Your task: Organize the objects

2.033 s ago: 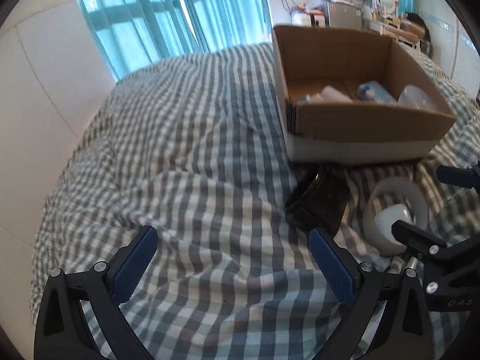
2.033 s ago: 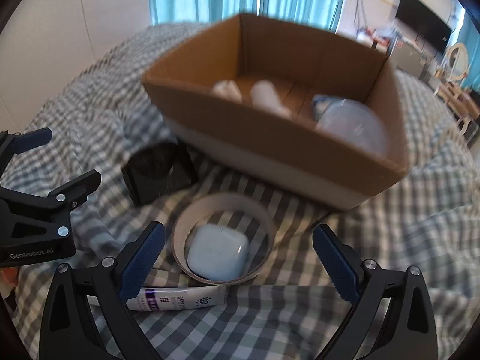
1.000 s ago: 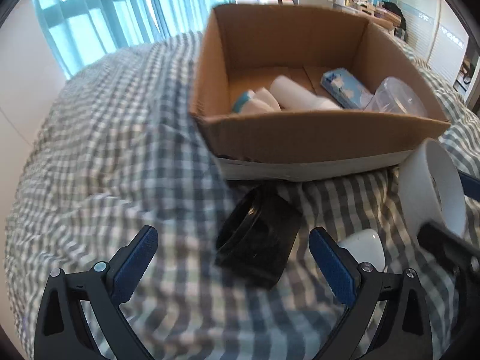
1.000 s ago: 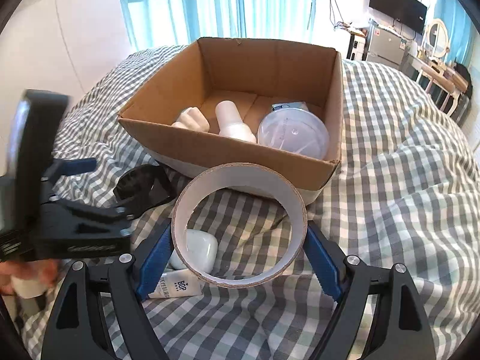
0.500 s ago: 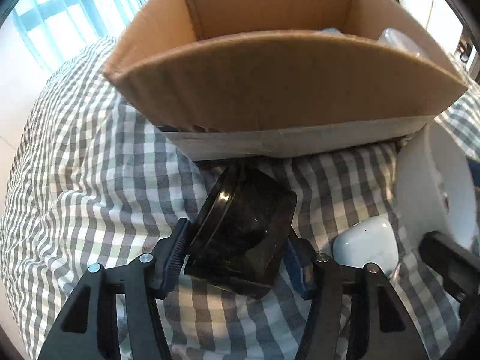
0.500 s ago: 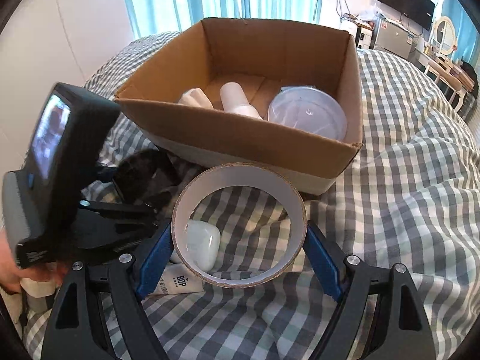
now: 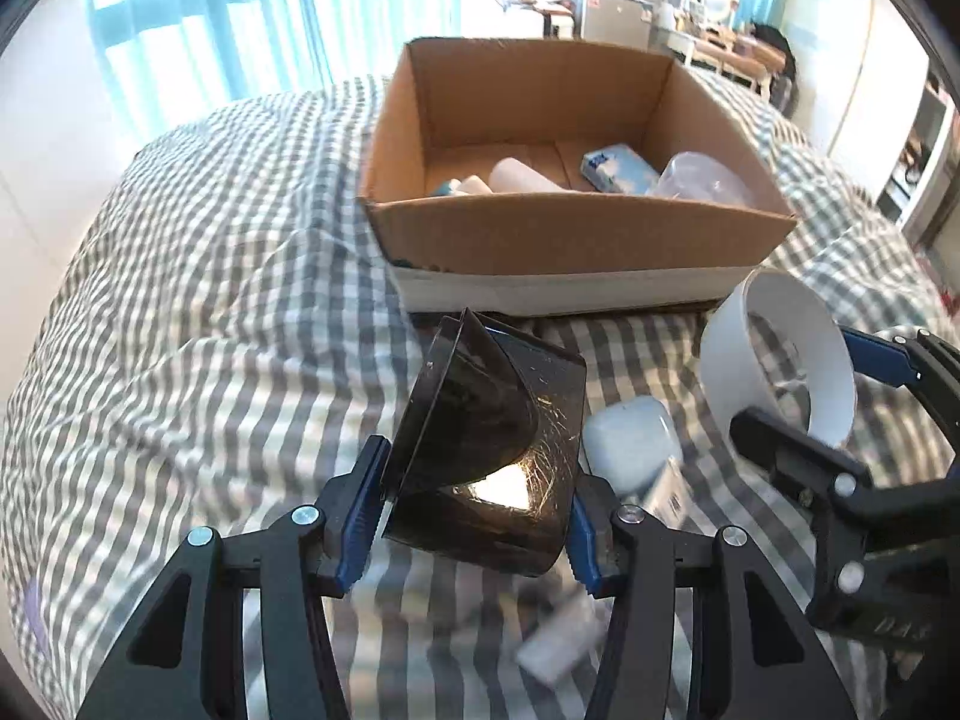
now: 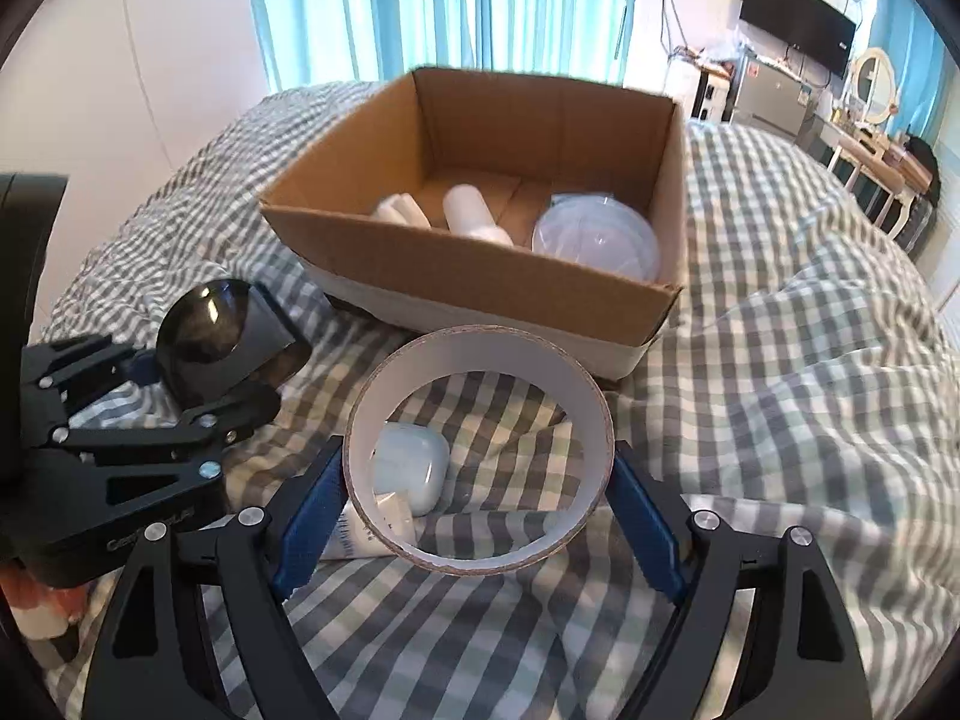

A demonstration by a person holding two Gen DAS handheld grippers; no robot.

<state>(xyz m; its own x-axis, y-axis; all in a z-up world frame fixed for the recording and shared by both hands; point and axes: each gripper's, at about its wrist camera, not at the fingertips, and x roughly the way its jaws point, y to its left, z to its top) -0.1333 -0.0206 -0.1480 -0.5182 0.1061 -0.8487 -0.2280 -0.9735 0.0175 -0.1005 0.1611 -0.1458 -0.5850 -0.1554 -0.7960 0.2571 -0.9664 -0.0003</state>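
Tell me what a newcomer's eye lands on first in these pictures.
First the open cardboard box in the middle of the checked bedspread, with white bottles and a clear round lid inside. Next, the two loads held up in front of it: the right claw clamps a wide tape roll, and the left claw grips a dark glossy container. Through the roll's hole, a white earbud case lies on the bed.

Little reads clearly. At eight o'clock in my right view, my left gripper (image 8: 198, 414) body carries raised lettering, "Ge…", rest cut off. The tube (image 8: 360, 531) print is too blurred.
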